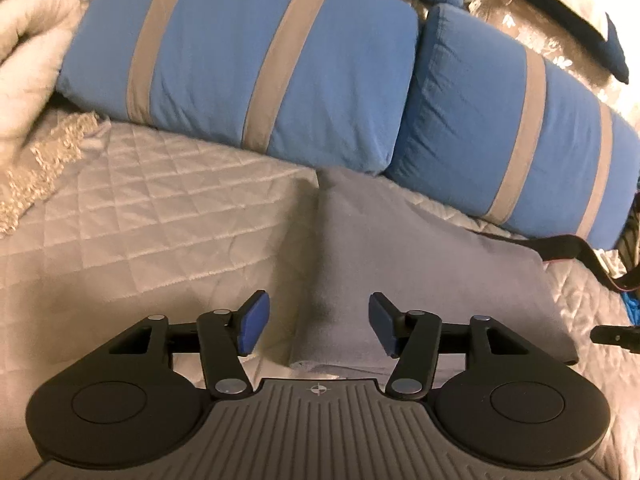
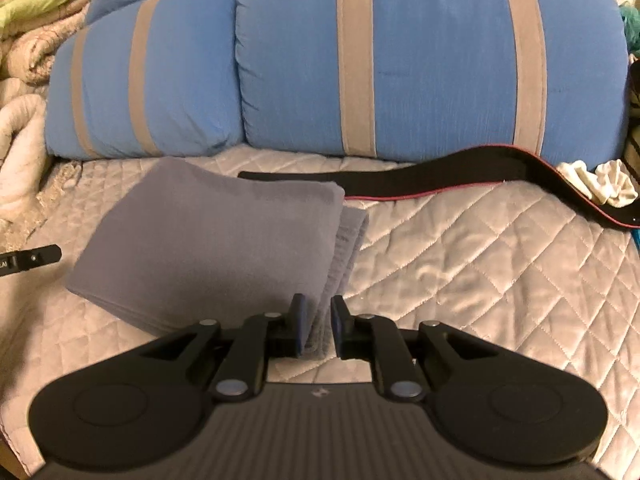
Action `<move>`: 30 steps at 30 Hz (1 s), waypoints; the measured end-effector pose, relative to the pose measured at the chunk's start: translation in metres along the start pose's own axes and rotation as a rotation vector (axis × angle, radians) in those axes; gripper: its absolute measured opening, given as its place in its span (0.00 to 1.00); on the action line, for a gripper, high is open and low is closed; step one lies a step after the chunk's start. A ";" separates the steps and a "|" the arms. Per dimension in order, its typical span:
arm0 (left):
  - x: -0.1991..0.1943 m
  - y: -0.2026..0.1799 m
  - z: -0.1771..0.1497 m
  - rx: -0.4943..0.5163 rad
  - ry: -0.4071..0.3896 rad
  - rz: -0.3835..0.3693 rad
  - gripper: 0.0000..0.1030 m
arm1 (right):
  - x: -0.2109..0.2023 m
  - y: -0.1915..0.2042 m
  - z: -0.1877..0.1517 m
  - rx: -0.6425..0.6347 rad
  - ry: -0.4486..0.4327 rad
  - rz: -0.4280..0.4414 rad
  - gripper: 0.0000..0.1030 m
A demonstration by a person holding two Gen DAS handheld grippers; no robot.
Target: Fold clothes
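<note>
A grey garment lies folded into a thick rectangle on the quilted bedspread. My left gripper stands open over the garment's near left corner, and its blue pads are well apart and off the cloth. In the right wrist view the same garment lies left of centre with a ribbed hem along its right edge. My right gripper is narrowly open at the near right corner. The hem lies between its jaws, and the pads do not clamp it.
Two blue pillows with grey stripes lean along the back of the bed. A black strap with red edging and a white crumpled cloth lie to the right. A beige blanket is bunched at the far left.
</note>
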State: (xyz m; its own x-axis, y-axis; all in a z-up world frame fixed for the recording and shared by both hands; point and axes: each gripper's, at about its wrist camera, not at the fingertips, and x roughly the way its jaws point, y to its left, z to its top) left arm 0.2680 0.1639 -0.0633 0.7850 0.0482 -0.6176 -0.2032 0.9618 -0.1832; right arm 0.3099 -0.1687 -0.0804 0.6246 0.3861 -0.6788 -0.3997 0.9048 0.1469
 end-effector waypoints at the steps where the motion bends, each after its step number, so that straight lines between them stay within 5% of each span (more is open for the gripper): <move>1: -0.003 0.000 0.000 0.001 -0.005 -0.001 0.53 | -0.003 0.001 0.000 0.002 -0.007 -0.001 0.31; 9: -0.011 0.012 0.004 -0.054 -0.032 0.002 0.53 | -0.015 0.006 0.000 0.020 -0.042 -0.014 0.31; 18: 0.042 0.049 0.017 -0.365 0.012 -0.185 0.45 | -0.021 0.013 0.002 0.015 -0.053 0.028 0.31; 22: 0.063 0.038 0.022 -0.339 0.007 -0.205 0.44 | -0.019 0.013 0.003 0.009 -0.052 0.032 0.31; 26: 0.090 0.028 0.021 -0.272 0.096 -0.079 0.40 | -0.019 0.010 0.002 0.010 -0.056 0.030 0.32; 30: 0.087 0.036 0.018 -0.294 0.081 -0.099 0.40 | -0.021 0.003 0.001 0.026 -0.061 0.018 0.32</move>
State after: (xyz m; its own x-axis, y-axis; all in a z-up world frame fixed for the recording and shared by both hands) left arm 0.3398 0.2074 -0.1097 0.7626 -0.0752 -0.6425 -0.2973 0.8414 -0.4513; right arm 0.2961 -0.1740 -0.0650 0.6574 0.4122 -0.6308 -0.3942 0.9016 0.1783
